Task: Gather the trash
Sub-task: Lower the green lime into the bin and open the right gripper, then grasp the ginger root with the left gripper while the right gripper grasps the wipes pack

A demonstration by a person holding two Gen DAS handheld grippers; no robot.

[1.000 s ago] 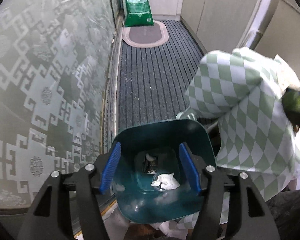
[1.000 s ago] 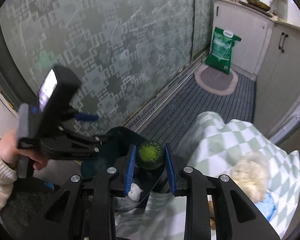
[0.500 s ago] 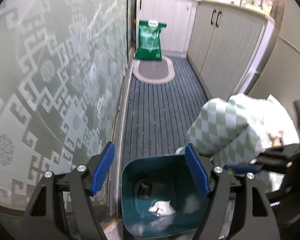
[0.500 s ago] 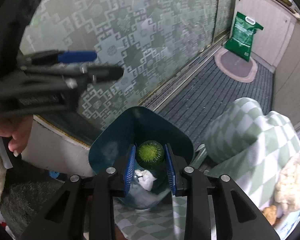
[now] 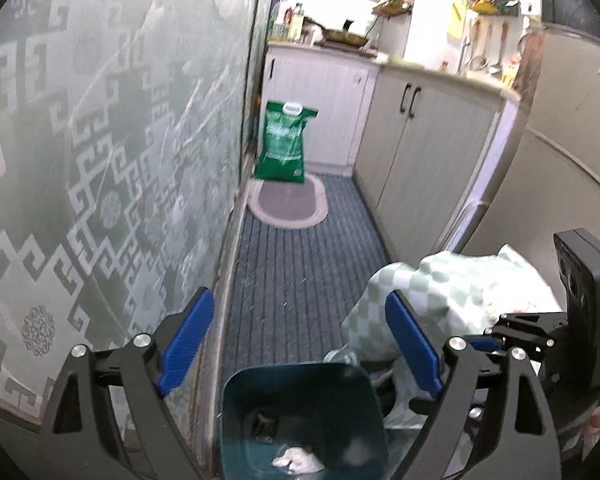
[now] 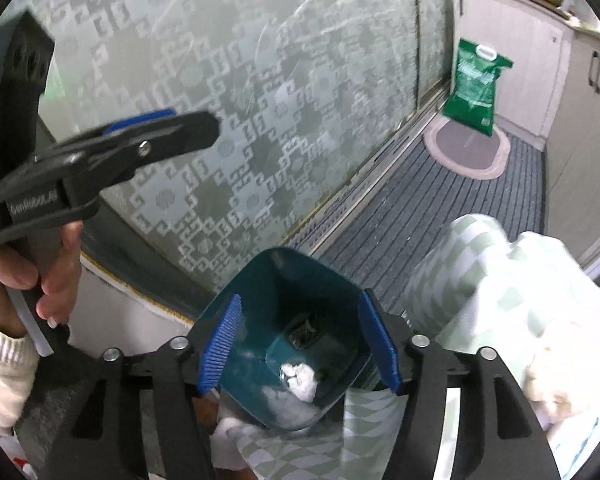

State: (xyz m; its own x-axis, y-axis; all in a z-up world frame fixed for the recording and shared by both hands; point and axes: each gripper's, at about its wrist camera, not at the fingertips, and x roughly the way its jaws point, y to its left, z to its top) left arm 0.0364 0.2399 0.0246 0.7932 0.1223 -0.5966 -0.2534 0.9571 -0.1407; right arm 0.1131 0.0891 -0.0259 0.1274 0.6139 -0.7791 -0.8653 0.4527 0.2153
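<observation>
A dark teal trash bin (image 6: 284, 276) stands on the floor with a white paper wad (image 6: 298, 380) and a dark scrap inside. My right gripper (image 6: 300, 344) hangs just above its mouth; its jaws are opening and nothing is between the blue pads. My left gripper (image 5: 300, 340) is held higher, over the bin (image 5: 300, 384), its jaws also opening around nothing. In the right wrist view the left gripper (image 6: 172, 128) shows at the upper left, held by a hand (image 6: 52, 264). The green ball is not plainly visible.
A green-and-white checkered cloth (image 5: 440, 292) drapes next to the bin on the right. A frosted patterned glass door (image 5: 100, 160) runs along the left. Further down the striped floor are an oval mat (image 5: 288, 204), a green bag (image 5: 284, 148) and white cabinets (image 5: 428, 152).
The right gripper let go of the green spiky ball over the bin and spread its jaws. The left gripper rose, tilted up and opened wider, so the bin sits lower in its view.
</observation>
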